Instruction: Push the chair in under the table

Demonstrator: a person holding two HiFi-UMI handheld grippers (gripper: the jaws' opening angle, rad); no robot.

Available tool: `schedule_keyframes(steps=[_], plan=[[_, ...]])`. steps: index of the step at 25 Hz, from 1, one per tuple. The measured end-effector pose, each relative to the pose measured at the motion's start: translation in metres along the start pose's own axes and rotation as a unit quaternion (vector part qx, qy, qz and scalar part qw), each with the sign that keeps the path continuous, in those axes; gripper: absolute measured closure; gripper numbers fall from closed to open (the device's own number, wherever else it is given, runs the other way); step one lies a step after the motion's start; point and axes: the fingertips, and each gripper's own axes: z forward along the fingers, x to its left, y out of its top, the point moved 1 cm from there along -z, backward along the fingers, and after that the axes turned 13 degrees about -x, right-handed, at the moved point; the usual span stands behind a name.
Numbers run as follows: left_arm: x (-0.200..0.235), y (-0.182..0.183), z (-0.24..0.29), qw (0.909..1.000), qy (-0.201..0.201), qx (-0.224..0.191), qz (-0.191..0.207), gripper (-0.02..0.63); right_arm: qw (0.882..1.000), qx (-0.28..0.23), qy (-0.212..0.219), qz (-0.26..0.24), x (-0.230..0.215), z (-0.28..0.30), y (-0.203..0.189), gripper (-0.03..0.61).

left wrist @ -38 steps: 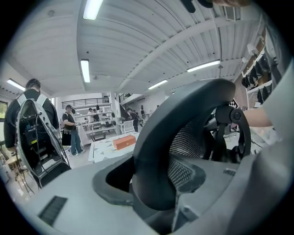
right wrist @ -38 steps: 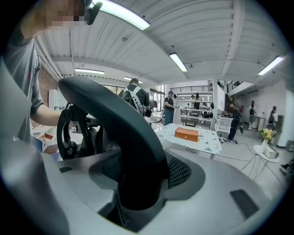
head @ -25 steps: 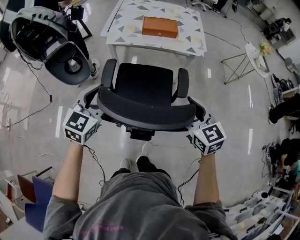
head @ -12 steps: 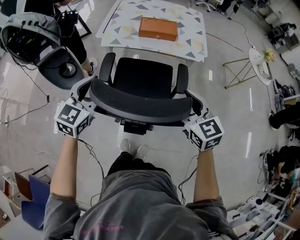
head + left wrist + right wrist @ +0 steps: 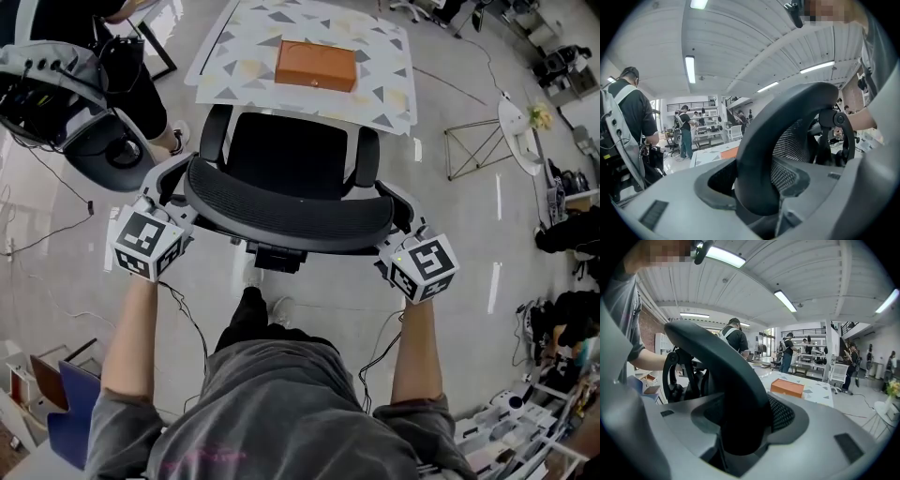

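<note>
Left hand-held gripper (image 5: 174,190) and right hand-held gripper (image 5: 397,212) each clamp one end of the backrest (image 5: 291,204) of the chair (image 5: 286,155), so it sits between and ahead of them, squared up for shoving under the counter (image 5: 380,89) beyond.

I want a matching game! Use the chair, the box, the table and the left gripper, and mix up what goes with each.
Things:
1. chair
2. box
3. table
4. left gripper

Descriptions:
A. orange, lying on the tabletop
B. fingers closed on one end of the backrest
C. black, facing the table
D. pale, with a triangle pattern

Pairs: 1-C, 2-A, 3-D, 4-B
</note>
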Motion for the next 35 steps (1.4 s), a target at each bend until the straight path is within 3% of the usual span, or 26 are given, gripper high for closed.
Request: schedule_keyframes(steps=[20,35], plan=[[0.059,0.001,0.072,0.9999,-0.015,-0.001,-0.003,0.391,1.0,0.006,-0.017,0.006,-0.064,0.062,0.005,0.337],[0.053,0.002,0.068,0.9998,-0.018,0.002,-0.004,0.39,1.0,0.003,-0.015,0.003,-0.057,0.055,0.003,0.336]])
